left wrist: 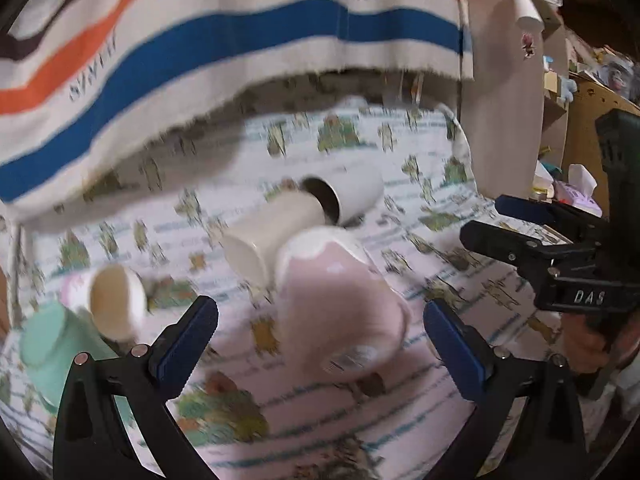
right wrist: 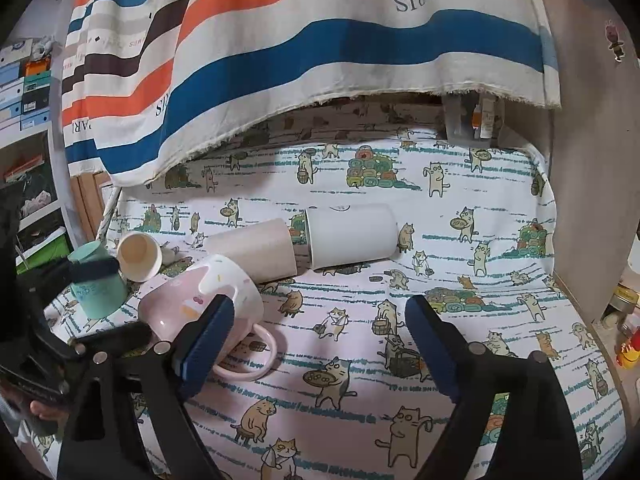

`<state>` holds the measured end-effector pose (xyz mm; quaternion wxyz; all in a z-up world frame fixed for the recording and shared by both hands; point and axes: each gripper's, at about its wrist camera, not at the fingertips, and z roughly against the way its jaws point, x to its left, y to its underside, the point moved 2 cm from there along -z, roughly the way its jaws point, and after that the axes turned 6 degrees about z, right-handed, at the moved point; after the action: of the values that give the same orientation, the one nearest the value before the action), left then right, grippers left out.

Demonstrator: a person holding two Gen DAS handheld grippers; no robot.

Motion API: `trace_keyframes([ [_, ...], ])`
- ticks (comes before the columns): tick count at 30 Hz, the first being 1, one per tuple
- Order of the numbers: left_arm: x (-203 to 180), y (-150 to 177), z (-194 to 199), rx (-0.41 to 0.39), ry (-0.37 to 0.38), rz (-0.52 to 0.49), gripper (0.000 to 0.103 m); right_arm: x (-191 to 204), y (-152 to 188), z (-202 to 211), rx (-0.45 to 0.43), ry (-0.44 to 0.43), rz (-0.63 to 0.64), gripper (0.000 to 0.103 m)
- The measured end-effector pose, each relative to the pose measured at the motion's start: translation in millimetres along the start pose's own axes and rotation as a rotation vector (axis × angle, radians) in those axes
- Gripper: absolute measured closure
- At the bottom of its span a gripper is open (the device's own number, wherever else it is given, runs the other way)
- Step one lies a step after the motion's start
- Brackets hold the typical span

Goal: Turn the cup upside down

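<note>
A pink mug (left wrist: 340, 304) with a white drip glaze stands upside down on the cat-print cloth (right wrist: 460, 240), blurred in the left wrist view; it also shows in the right wrist view (right wrist: 200, 300) with its handle (right wrist: 256, 356) toward me. My left gripper (left wrist: 320, 344) is open, its fingers either side of the mug and apart from it. My right gripper (right wrist: 316, 344) is open and empty, to the right of the mug; it shows at the right of the left wrist view (left wrist: 500, 220).
A white cup (right wrist: 352, 236) and a beige cup (right wrist: 256, 252) lie on their sides behind the mug. A small cream cup (right wrist: 138, 256) and a mint cup (right wrist: 96, 284) sit at the left. A striped cloth (right wrist: 320, 40) hangs over the back.
</note>
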<state>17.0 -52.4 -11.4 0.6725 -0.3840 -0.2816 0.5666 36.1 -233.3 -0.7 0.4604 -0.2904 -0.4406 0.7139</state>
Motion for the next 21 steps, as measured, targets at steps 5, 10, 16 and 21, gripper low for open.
trace_keyframes([
  [5, -7, 3, -14, 0.081, -0.002, 0.038, 0.001, 3, 2, 2, 0.003, 0.000, 0.015, 0.014],
  [10, 1, 9, -34, 0.193, 0.029, 0.144, 0.001, 2, 0, 4, -0.011, 0.014, 0.010, 0.014],
  [16, -1, 12, -43, 0.213, 0.037, 0.186, 0.001, 0, -1, 8, -0.027, 0.026, 0.001, 0.014],
  [21, -4, 16, -51, 0.239, 0.006, 0.169, 0.001, 0, -1, 10, -0.032, 0.024, 0.001, 0.014],
])
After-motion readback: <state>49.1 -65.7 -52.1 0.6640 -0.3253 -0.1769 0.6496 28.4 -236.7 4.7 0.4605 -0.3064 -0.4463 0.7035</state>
